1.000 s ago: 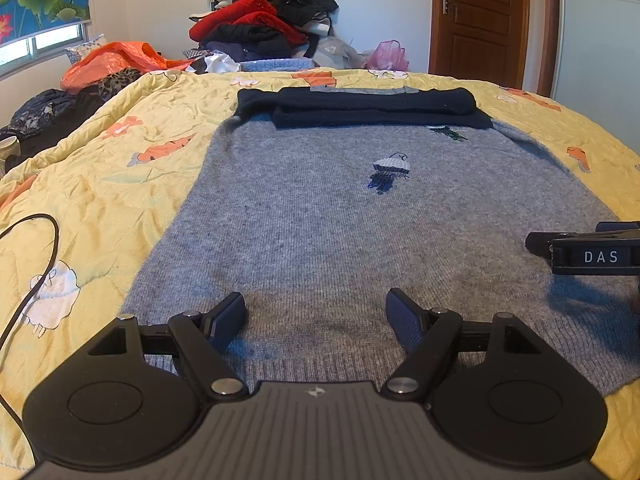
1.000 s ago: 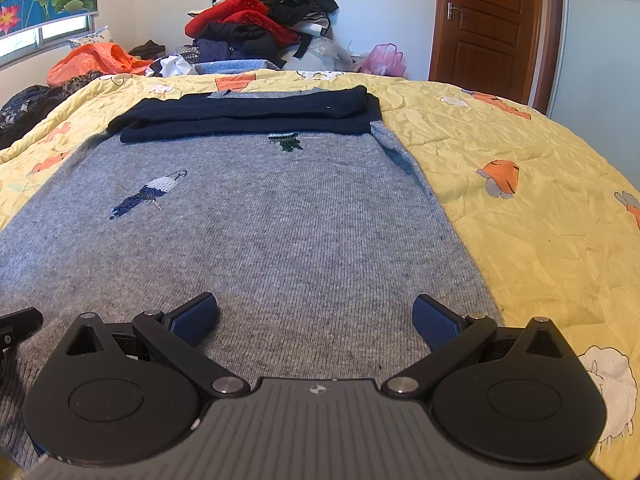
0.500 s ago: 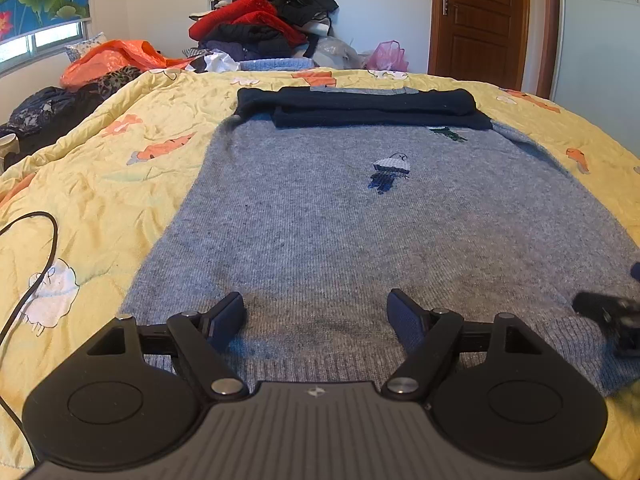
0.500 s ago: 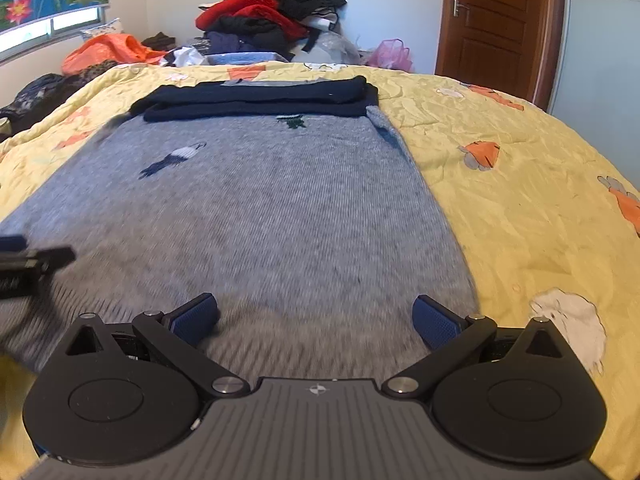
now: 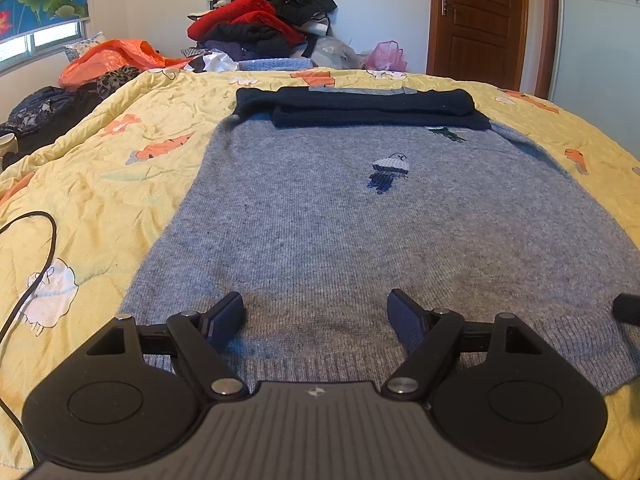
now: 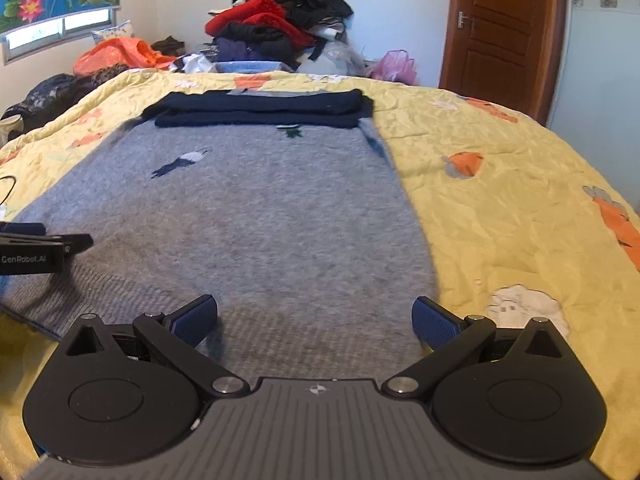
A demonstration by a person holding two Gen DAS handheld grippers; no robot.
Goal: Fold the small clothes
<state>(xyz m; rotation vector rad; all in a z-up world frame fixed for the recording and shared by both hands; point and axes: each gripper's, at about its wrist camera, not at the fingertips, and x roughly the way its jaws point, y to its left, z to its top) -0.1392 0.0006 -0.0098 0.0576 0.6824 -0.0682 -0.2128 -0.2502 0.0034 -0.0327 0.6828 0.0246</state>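
Note:
A grey knitted sweater (image 5: 340, 220) lies flat on the yellow bedspread (image 5: 100, 184), its navy sleeves (image 5: 360, 106) folded across the far end. It also shows in the right wrist view (image 6: 260, 216). My left gripper (image 5: 316, 316) is open and empty, low over the ribbed hem near its left corner. My right gripper (image 6: 316, 322) is open and empty, over the hem near the right corner. The left gripper's side shows at the left edge of the right wrist view (image 6: 36, 248).
A black cable (image 5: 36, 264) loops on the bedspread left of the sweater. A pile of clothes (image 5: 264, 20) and an orange bag (image 5: 116, 56) lie beyond the bed's far end. A brown door (image 5: 480, 20) stands at the back right.
My right gripper has drawn back toward the hem and shifted right. In the left wrist view it slid from mid-right to the lower right edge. The left gripper has barely moved.

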